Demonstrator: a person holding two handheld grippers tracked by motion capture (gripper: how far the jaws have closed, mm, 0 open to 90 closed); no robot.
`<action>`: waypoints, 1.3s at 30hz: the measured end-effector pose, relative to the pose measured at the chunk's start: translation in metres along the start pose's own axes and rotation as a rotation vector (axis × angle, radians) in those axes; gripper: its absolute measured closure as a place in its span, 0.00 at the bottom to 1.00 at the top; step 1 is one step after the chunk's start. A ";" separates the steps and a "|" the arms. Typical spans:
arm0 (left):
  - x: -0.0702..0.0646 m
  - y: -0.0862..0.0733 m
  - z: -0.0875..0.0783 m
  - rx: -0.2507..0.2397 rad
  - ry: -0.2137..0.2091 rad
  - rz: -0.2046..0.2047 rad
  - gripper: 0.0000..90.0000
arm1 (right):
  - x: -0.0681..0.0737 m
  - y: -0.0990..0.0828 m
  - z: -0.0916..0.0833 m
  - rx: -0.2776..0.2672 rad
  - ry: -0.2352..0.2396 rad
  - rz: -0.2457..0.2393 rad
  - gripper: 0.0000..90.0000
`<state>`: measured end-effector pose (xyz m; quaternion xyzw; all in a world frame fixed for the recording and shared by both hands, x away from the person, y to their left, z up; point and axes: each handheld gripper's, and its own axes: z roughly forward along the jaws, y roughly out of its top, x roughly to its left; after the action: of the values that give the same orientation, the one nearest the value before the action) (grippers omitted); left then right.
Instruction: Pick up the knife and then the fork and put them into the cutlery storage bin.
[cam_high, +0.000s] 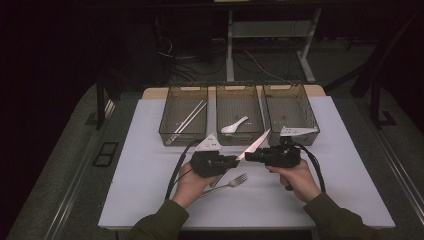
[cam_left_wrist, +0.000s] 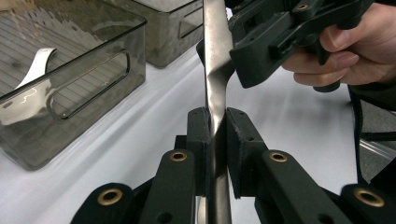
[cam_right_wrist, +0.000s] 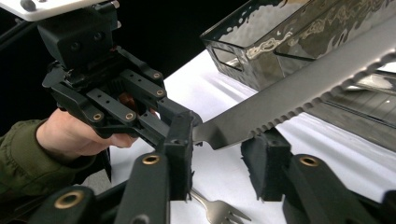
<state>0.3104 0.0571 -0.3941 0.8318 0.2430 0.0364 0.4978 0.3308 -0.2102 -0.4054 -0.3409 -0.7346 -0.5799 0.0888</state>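
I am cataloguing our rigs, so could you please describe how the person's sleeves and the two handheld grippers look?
Both sleeves are olive green. The left gripper and right gripper are matte black linkages with brass-coloured pivot rivets and blocky black jaws. Each carries a pale three-cornered top plate and trails a thick black cable.

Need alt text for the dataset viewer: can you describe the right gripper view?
A serrated knife, held by the left gripper at its handle end, slants up to the right between the right gripper's two black jaws, which do not yet press on it. Below lies a fork on the white table; smoky clear bins stand behind.
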 end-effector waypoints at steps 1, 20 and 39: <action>0.000 0.000 0.000 0.000 -0.001 0.001 0.88 | 0.000 0.000 0.000 -0.003 0.000 0.000 0.74; -0.001 0.009 0.011 -0.031 0.009 0.015 0.88 | 0.000 0.009 -0.001 -0.056 0.011 0.026 0.86; 0.000 0.012 0.015 -0.043 -0.004 0.023 0.87 | 0.004 0.016 -0.002 -0.054 0.020 -0.003 0.98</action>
<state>0.3189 0.0398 -0.3919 0.8237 0.2318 0.0456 0.5154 0.3369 -0.2085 -0.3900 -0.3363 -0.7184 -0.6029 0.0859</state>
